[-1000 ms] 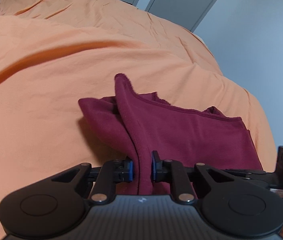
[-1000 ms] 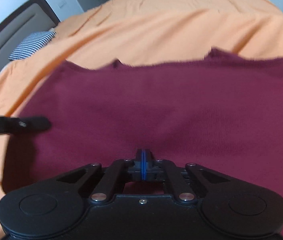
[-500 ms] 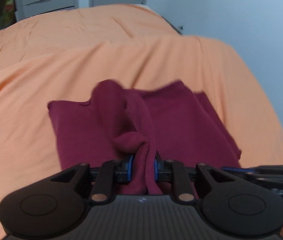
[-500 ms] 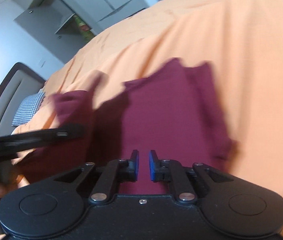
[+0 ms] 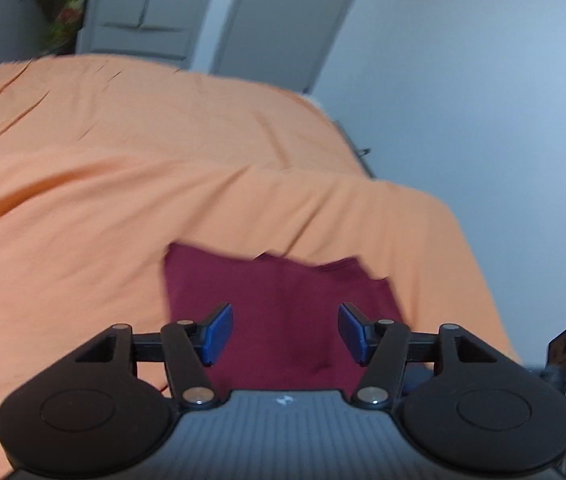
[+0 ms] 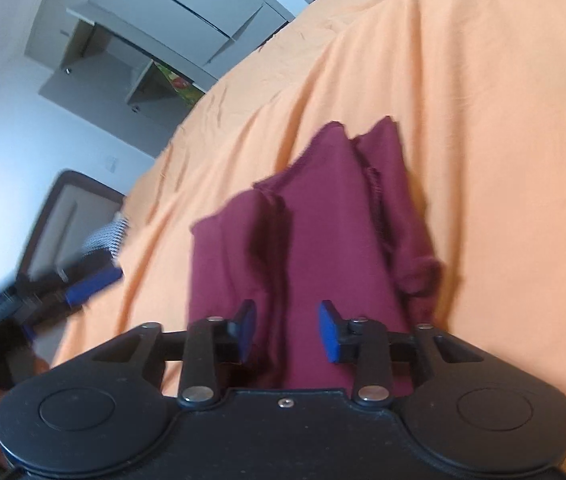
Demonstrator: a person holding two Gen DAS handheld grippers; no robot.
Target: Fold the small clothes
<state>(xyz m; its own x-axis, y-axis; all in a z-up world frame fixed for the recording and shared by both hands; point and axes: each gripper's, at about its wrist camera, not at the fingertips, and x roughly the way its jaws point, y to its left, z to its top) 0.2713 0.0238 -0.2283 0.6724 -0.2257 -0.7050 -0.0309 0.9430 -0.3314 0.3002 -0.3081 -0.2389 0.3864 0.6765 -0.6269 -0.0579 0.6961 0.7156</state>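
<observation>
A small maroon garment lies folded on the orange bed cover. In the left wrist view my left gripper is open and empty, held just above the garment's near edge. In the right wrist view the garment shows as a narrow folded stack with layered edges. My right gripper is open and empty above its near end. The left gripper shows blurred at the left of the right wrist view.
The orange cover spreads around the garment on all sides. A checked pillow and a dark headboard are at the left. Grey wardrobe doors and a wall stand beyond the bed.
My left gripper let go of the maroon fabric and opened wide. My right gripper opened further. Both pulled back, and the garment now lies folded flat on the bed.
</observation>
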